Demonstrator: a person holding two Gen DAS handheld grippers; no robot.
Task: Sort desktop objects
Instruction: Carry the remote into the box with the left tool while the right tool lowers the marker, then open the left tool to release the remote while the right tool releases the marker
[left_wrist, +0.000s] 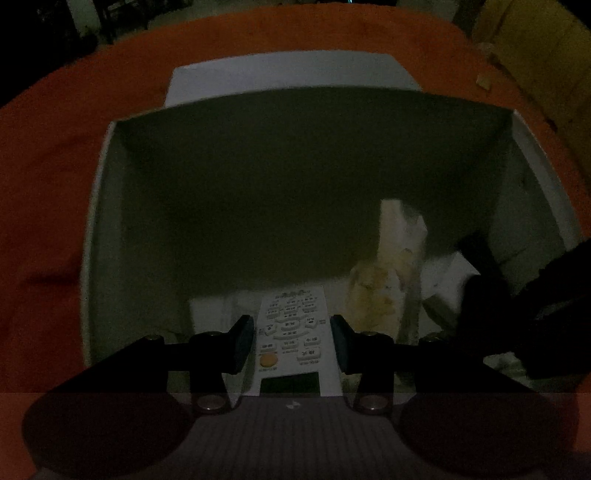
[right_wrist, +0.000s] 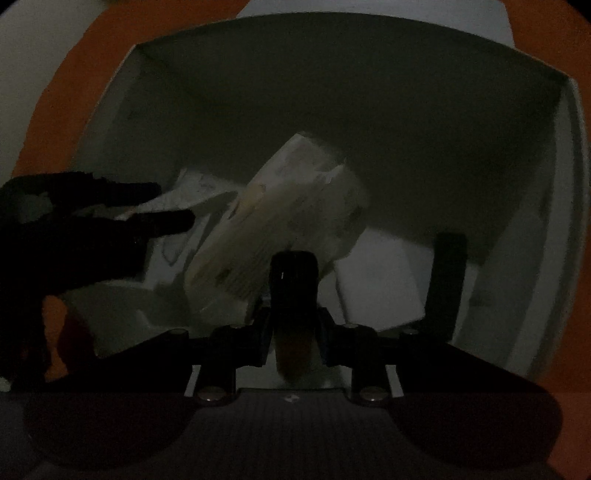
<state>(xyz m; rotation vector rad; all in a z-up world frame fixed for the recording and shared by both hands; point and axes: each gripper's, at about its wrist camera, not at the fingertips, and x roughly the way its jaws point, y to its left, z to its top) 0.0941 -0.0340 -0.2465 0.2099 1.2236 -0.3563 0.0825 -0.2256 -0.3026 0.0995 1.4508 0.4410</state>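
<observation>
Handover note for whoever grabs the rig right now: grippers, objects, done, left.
Left gripper: shut on the white remote, held inside the white box.
Right gripper: shut on a dark cylindrical object, also inside the box.
Already in the box: a tissue pack leaning on paper items, and a dark flat piece against the right wall.
The box sits on an orange cloth.
Left: release both items. Too dark to identify the cylinder.
</observation>
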